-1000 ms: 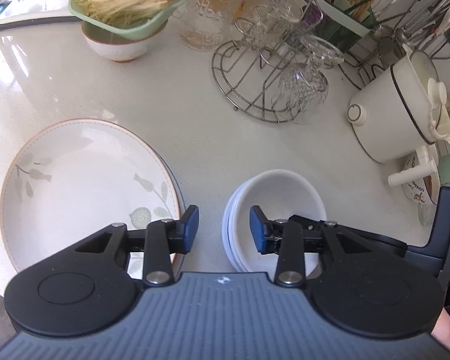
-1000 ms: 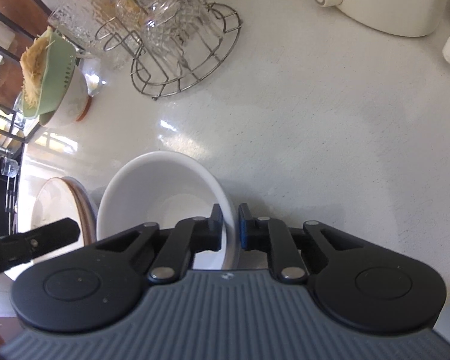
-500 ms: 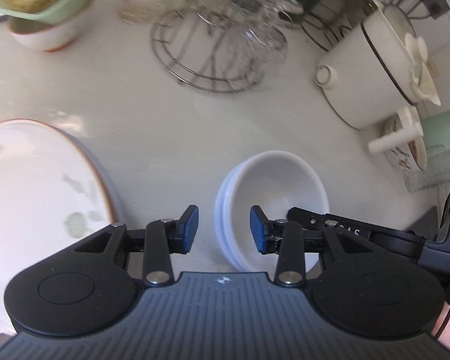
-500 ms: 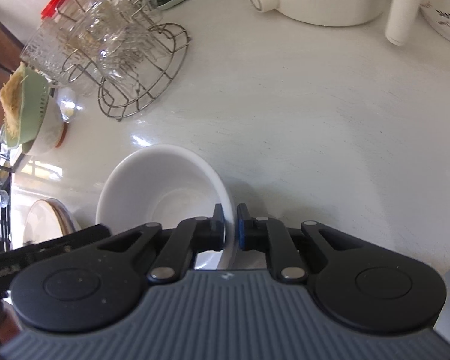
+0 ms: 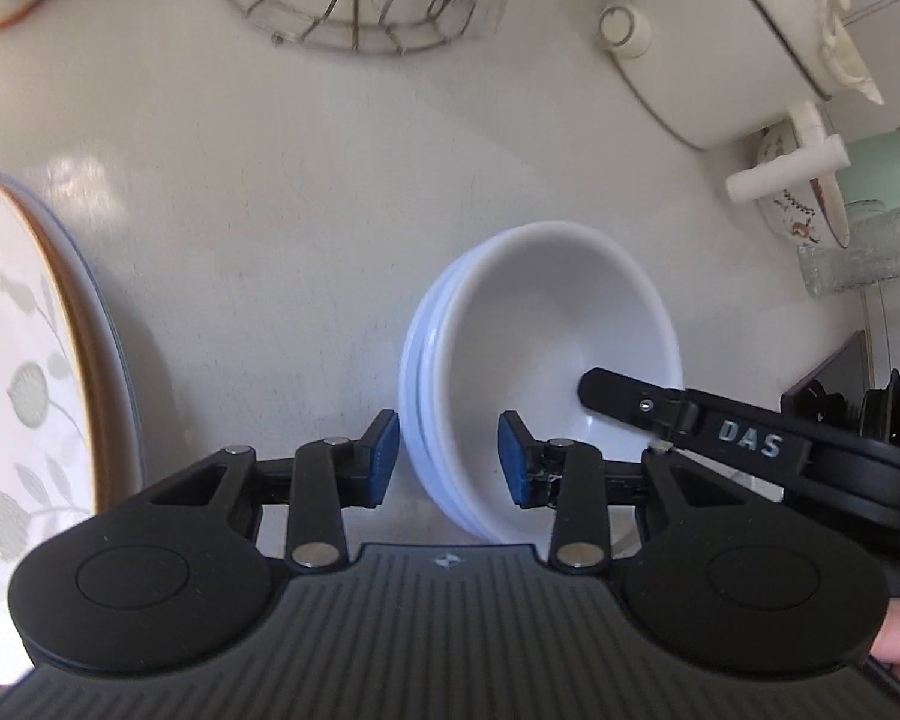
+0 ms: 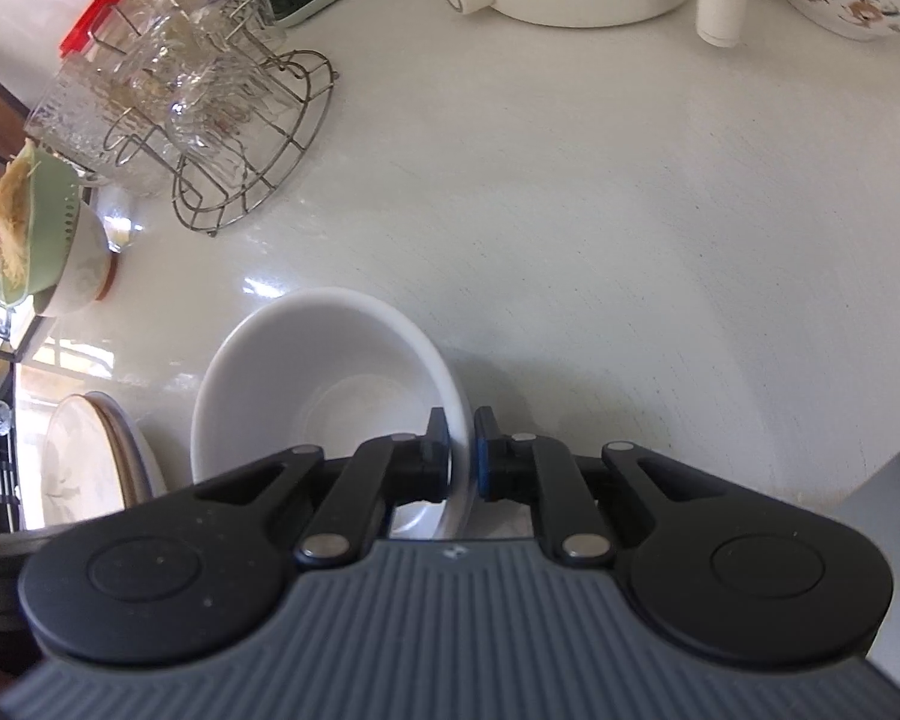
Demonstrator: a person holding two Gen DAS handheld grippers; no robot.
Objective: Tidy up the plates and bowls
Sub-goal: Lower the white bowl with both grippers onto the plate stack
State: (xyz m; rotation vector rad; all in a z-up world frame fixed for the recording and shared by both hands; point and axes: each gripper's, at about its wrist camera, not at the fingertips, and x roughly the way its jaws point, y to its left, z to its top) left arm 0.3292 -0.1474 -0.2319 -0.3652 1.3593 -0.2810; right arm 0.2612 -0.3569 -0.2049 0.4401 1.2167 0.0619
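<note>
The right hand-held gripper point(image 6: 462, 459) is clamped tight on the near rim of the top white bowl point(image 6: 330, 372), which is nested in a bowl stack point(image 5: 426, 384) on the counter point(image 6: 570, 240). The left hand-held gripper point(image 5: 448, 459) is held partly open around the stack's rim, nothing gripped, with the floral plates point(image 5: 24, 360) seen off to its left.

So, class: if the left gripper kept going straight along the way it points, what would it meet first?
Probably the near rim of the stacked white bowls, which already sits between the open left gripper pads; depth is unclear.

"DAS" stands on the right gripper point(image 5: 633, 414).
</note>
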